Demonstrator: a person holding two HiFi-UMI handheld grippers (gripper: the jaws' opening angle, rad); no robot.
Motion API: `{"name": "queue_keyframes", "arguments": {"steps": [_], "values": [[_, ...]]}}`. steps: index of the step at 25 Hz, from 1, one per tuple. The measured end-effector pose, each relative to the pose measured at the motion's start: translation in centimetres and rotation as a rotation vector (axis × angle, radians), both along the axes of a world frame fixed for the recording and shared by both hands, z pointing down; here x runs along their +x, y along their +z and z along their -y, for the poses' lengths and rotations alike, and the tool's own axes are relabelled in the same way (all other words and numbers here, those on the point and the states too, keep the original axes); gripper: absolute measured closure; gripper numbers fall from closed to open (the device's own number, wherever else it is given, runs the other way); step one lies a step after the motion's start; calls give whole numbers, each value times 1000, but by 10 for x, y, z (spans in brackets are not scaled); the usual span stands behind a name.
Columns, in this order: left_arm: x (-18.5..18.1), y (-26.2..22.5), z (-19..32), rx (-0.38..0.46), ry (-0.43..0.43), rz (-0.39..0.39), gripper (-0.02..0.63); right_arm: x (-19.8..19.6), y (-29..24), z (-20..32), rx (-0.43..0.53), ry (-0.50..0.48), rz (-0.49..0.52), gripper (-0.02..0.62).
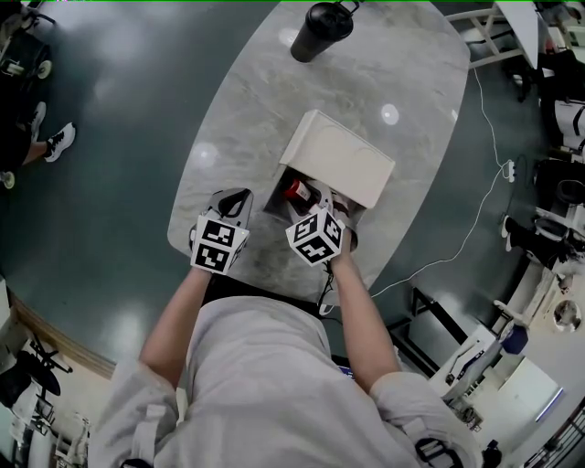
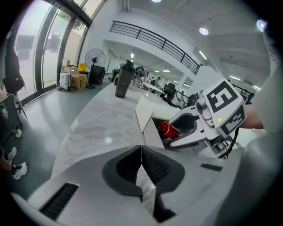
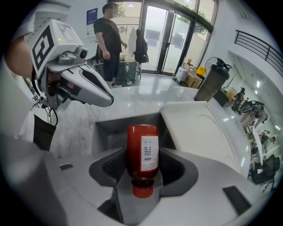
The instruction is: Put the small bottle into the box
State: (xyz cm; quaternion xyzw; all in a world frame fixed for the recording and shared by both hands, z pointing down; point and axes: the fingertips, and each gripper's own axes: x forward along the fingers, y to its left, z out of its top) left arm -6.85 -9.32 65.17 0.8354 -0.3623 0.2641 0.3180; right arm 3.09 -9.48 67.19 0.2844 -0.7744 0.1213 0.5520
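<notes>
The small red bottle (image 3: 143, 152) with a white barcode label lies cap toward the camera between the pads of my right gripper (image 3: 143, 167), which is shut on it. It hangs just over the near part of the open white box (image 3: 110, 128), whose lid (image 3: 203, 123) is folded back to the right. In the head view the bottle (image 1: 295, 191) shows inside the box opening, under the lid (image 1: 338, 155), with the right gripper (image 1: 320, 199) at the box's near edge. My left gripper (image 1: 233, 203) rests left of the box, shut and empty (image 2: 141, 148).
A black tumbler (image 1: 320, 27) stands at the far end of the grey marble table (image 1: 384, 73). A person (image 3: 108, 39) stands by the glass doors beyond the table. A white cable (image 1: 475, 219) trails on the floor to the right.
</notes>
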Motion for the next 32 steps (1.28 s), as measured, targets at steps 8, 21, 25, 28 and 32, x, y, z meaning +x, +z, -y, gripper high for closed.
{"name": "queue_keyframes", "arguments": {"steps": [8, 21, 25, 28, 32], "values": [[1, 2, -1, -17, -5, -15, 583, 2, 10, -1, -24, 23, -15, 362], [-4, 7, -6, -36, -6, -14, 583, -1, 15, 0, -23, -19, -63, 362], [-6, 6, -5, -37, -4, -14, 583, -1, 15, 0, -16, -34, -83, 362], [-6, 4, -7, -40, 0, -18, 583, -2, 14, -1, -16, -37, -93, 362], [-7, 6, -9, -46, 8, -27, 583, -1, 17, 0, -8, -24, -112, 361]]}}
